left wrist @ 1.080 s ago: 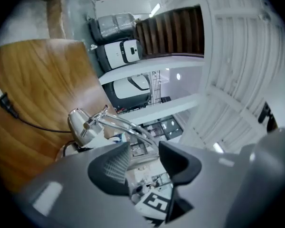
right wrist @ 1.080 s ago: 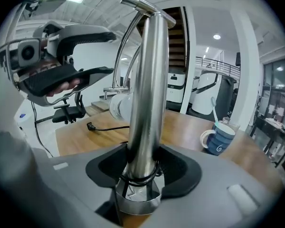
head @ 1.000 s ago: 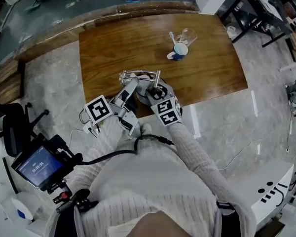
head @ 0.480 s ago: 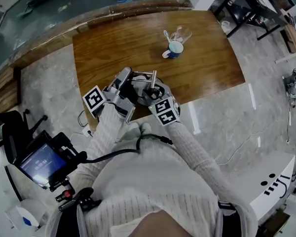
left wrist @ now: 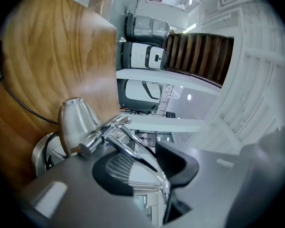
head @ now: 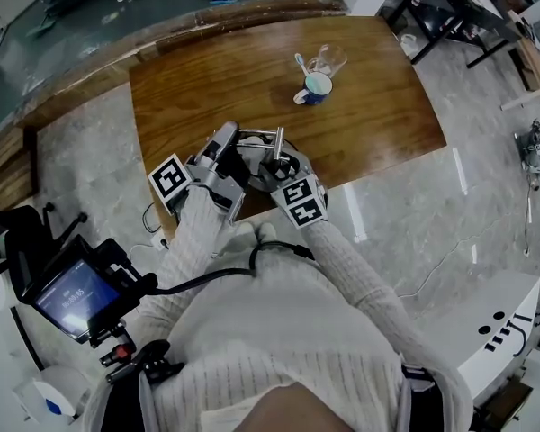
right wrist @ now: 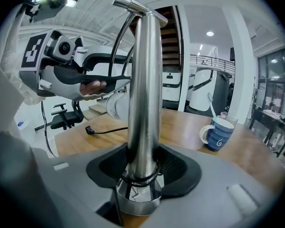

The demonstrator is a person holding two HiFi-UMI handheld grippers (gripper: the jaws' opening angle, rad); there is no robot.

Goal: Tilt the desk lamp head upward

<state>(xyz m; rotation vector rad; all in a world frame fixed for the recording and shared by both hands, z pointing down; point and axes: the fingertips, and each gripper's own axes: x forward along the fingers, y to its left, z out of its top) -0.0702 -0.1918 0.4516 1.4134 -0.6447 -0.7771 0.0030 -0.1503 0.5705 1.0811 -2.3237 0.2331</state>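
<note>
Table (head: 378, 106): wood; mug (head: 315, 88), glass (head: 331, 58) upper right.
Lamp head (left wrist: 76, 122): chrome cone, lower left.
Left gripper (left wrist: 147, 163): closing round lamp arm (left wrist: 133, 144).
Right gripper (right wrist: 143, 172): clamped on lamp post (right wrist: 143, 103).

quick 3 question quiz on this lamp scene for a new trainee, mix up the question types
1. True or false: the right hand-held gripper has its jaws around the lamp's upright post.
2. What runs between the jaws of the left hand-held gripper? A) a spoon B) the lamp's thin arm C) a cable
3. Fill in: on the table, the blue mug stands next to a clear ____.

Key
1. True: the pads press on the post.
2. B: the thin arm lies between the jaws, which are closing and do not visibly press on it.
3. glass
</note>
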